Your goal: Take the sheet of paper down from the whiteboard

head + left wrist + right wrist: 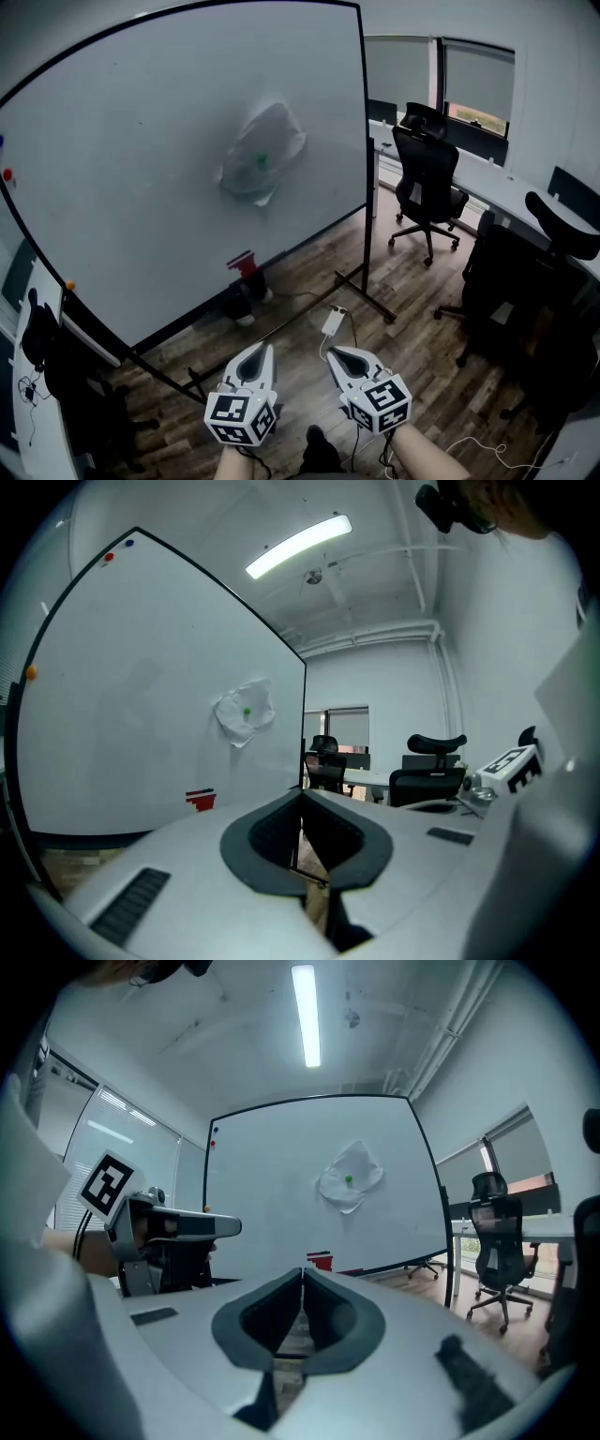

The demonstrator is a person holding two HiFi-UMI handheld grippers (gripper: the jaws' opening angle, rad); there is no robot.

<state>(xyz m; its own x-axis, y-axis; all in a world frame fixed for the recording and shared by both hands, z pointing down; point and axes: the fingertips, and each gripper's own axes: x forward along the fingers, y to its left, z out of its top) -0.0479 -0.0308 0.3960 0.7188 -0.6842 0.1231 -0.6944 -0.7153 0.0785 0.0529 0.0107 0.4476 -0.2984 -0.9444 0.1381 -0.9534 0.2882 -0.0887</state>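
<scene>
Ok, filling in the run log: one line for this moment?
paper: crumpled, on whiteboard | left gripper: shut, empty | right gripper: shut, empty

Left gripper [262, 349], right gripper [335, 353]: white shells, dark grey insets. Left cube [241, 417], right cube [382, 403]: black-and-white square markers.

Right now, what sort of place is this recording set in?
Most likely an office or meeting room: a freestanding whiteboard, black swivel chairs and a long white desk by the window.

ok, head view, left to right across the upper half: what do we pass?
red magnet → sheet of paper, crumpled, pinned to the board → right edge of the whiteboard → black office chair
</scene>
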